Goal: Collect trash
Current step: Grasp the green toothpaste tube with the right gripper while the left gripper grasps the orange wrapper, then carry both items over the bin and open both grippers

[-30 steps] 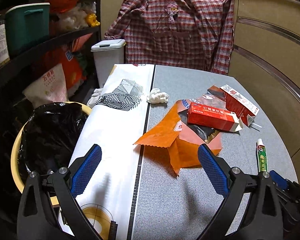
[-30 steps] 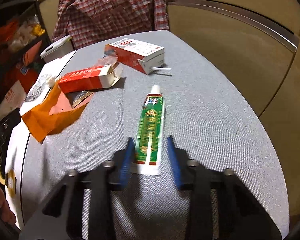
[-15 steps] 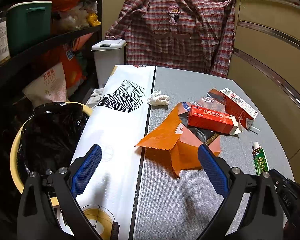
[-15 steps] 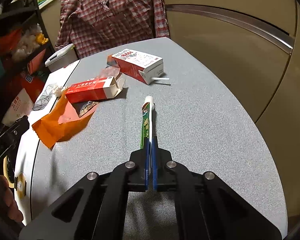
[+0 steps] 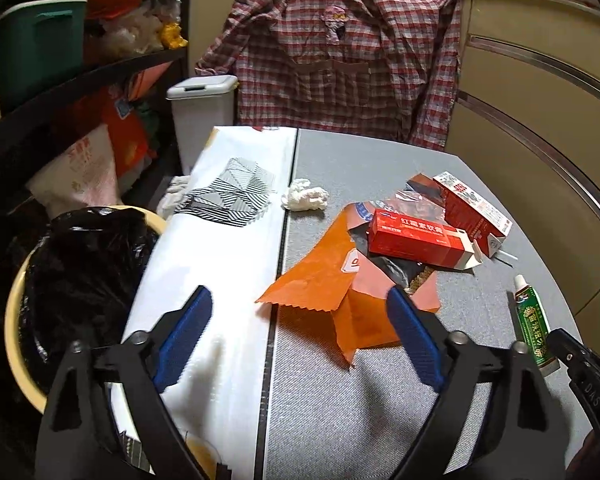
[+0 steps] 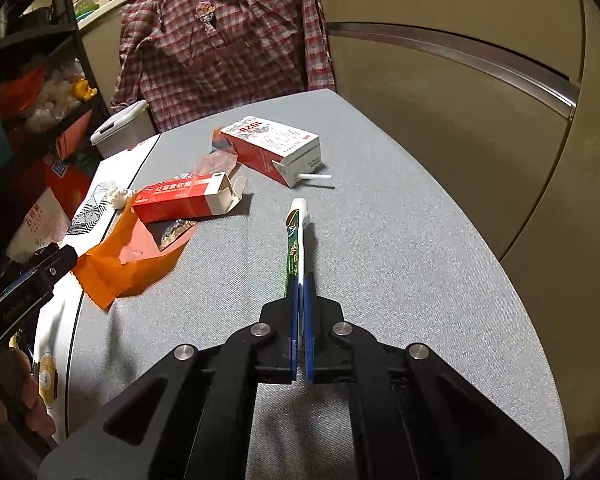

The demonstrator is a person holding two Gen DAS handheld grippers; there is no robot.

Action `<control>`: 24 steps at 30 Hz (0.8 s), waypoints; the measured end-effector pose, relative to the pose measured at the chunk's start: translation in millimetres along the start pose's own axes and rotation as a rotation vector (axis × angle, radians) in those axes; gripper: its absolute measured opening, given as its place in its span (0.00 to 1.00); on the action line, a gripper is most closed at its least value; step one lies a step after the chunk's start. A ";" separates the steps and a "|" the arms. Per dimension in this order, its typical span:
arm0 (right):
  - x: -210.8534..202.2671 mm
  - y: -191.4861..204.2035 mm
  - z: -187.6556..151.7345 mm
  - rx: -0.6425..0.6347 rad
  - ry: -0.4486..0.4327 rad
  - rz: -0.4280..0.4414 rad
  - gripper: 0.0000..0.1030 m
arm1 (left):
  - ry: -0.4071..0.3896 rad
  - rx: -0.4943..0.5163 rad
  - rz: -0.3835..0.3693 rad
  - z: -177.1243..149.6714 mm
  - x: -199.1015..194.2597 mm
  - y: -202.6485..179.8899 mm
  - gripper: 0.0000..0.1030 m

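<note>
While the right hand-held gripper (image 6: 301, 292) is pinched tight on the flat crimped end of the green tube (image 6: 296, 240), the tube stands on edge, its long axis running straight out from the fingers with the white cap pointing away toward the milk carton (image 6: 272, 152). That tube sits over the grey tabletop (image 6: 400, 264), near its right-hand edge; whether the cap touches the surface cannot be told. Just left of the tube's cap lies a long red box (image 6: 184, 198) with its end flap open, resting on a torn orange wrapper (image 6: 120, 264). A crumpled white tissue (image 5: 305, 200) lies farther from the tube, beyond the wrapper, beside a white sheet (image 5: 220, 248). The left hand-held gripper (image 5: 300, 340) hangs wide open and holds nothing, its blue pads spread either side of the wrapper's near corner. Left of the tabletop, a yellow bin (image 5: 14, 320) lined with a black bag stands.
</note>
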State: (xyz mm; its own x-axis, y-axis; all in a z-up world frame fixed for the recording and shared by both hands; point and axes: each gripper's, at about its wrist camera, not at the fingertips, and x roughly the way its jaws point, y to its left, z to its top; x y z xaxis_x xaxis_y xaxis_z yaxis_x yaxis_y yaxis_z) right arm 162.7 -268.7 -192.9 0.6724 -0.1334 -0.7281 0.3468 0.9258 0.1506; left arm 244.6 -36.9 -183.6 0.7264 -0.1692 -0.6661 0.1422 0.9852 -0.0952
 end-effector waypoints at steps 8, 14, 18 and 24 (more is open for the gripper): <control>3.4 0.5 -2.8 0.006 0.015 0.009 0.03 | 0.094 0.058 -0.076 -6.9 26.6 -6.1 0.51; 5.0 1.2 -2.3 0.009 0.017 0.008 0.03 | 0.066 0.063 -0.175 -6.6 20.3 -12.3 0.00; 0.9 2.2 -0.9 0.013 0.008 0.017 0.03 | 0.006 0.086 -0.192 -0.8 -0.8 -16.4 0.00; -12.5 2.1 1.8 0.031 -0.018 0.037 0.03 | -0.047 0.059 -0.193 13.6 -33.0 -4.6 0.00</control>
State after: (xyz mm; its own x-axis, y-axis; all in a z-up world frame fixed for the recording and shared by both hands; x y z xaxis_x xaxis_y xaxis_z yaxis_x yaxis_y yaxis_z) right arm 156.2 -265.7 -182.3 0.6968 -0.1056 -0.7095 0.3410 0.9190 0.1981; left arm 229.1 -36.2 -151.2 0.7124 -0.3568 -0.6043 0.3198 0.9316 -0.1729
